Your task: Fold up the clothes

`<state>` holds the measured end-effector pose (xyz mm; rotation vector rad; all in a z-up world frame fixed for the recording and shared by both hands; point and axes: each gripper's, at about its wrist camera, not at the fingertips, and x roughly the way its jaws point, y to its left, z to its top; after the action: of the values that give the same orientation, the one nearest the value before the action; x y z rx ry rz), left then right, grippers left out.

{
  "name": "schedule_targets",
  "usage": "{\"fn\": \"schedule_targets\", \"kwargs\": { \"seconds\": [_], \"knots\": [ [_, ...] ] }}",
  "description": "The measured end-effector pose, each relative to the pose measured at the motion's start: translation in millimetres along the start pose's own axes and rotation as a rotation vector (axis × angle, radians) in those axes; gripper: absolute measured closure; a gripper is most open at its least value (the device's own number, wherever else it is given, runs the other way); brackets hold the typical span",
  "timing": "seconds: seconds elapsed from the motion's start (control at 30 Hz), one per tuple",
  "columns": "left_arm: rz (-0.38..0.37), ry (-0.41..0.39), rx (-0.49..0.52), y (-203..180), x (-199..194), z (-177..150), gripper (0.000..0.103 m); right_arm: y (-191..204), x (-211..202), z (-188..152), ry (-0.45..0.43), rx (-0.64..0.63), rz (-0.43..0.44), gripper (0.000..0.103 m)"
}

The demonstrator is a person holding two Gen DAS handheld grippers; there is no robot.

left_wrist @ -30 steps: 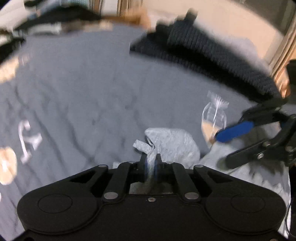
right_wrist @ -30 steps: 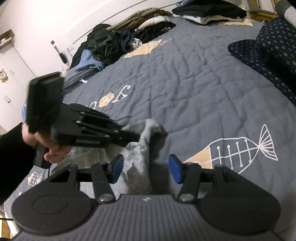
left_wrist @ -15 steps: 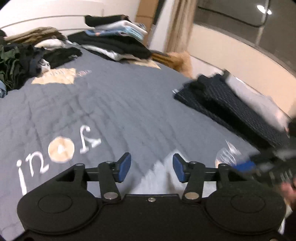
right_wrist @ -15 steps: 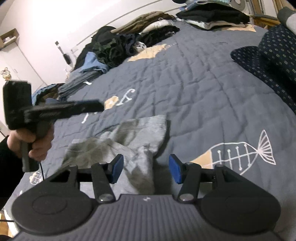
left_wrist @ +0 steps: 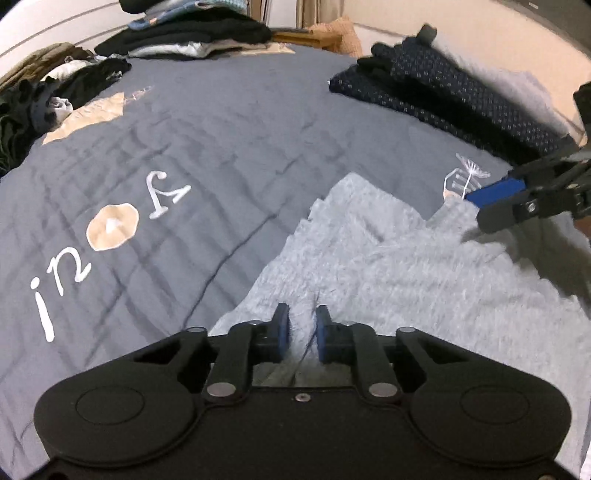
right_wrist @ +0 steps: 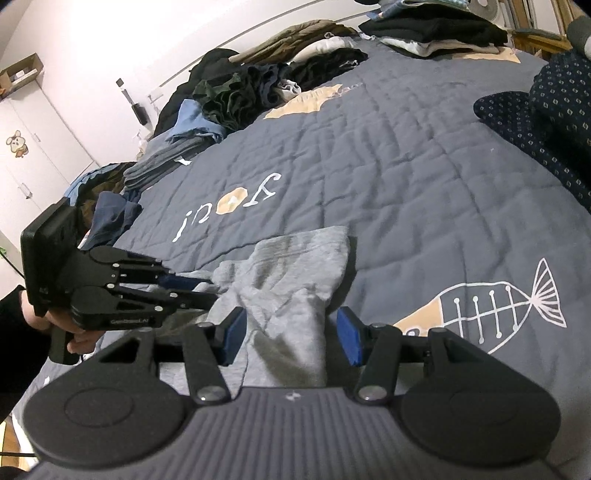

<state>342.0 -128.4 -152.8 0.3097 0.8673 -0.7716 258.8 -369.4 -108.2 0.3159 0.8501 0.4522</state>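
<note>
In the left wrist view, the left gripper (left_wrist: 302, 328) pointed down at a light grey garment (left_wrist: 388, 266) that lay rumpled on the dark grey quilt (left_wrist: 221, 147) of a bed. Its jaws were closing and stood only a narrow gap apart, with a ridge of the grey cloth between the blue pads (left_wrist: 283, 330). I could not tell if the pads already pressed the cloth. At the right edge the right gripper (left_wrist: 498, 201) reached in over the far edge of the garment. On the quilt were white letters (left_wrist: 110, 236) to the left and a small part of a fish drawing (left_wrist: 461, 177) near the right gripper. A folded dark dotted cloth (left_wrist: 461, 96) lay at the upper right, and stacked clothes (left_wrist: 192, 33) at the far end of the bed.

In the right wrist view, the right gripper (right_wrist: 291, 334) hung above the near part of the same garment (right_wrist: 291, 273). Its jaws were about half open, and the cloth lay under and between them, but the pads (right_wrist: 232, 336) did not press on it. The left gripper (right_wrist: 207, 290), held by a hand (right_wrist: 55, 325), came in from the left with its tips at the left edge of the garment. A fish skeleton drawing (right_wrist: 491, 306) was on the quilt (right_wrist: 406, 166) to the right of the garment. Loose clothes (right_wrist: 240, 96) were piled along the far left side of the bed.
</note>
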Motion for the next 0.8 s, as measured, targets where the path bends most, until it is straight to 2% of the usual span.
{"fn": "schedule_targets", "kwargs": {
  "seconds": [0.23,0.3,0.37,0.4,0.43,0.53,0.6,0.7,0.8],
  "knots": [
    [0.04,-0.195,-0.034,4,-36,11,0.093,4,0,-1,-0.011,-0.008,0.007,0.05],
    [0.088,-0.178,-0.018,0,-26,14,0.088,6,2,-2,-0.012,-0.018,0.008,0.05],
    [0.127,-0.1,0.005,-2,-5,12,0.081,11,7,-5,0.005,-0.038,0.009,0.05],
    [0.152,-0.062,0.012,-2,3,10,0.073,13,10,-7,0.015,-0.05,0.01,0.05],
    [0.18,-0.049,0.011,-3,4,7,0.073,15,13,-9,0.028,-0.064,0.009,0.05],
    [0.14,-0.127,-0.068,11,-24,-3,0.073,18,20,-15,0.061,-0.096,-0.01,0.05],
    [0.135,-0.15,-0.093,21,-44,-14,0.072,15,22,-15,0.068,-0.082,-0.014,0.05],
    [0.148,-0.103,-0.113,34,-51,-29,0.072,12,22,-13,0.066,-0.051,-0.021,0.05],
    [0.151,-0.041,-0.075,33,-41,-34,0.072,15,21,-13,0.063,-0.062,-0.022,0.05]
  ]
}}
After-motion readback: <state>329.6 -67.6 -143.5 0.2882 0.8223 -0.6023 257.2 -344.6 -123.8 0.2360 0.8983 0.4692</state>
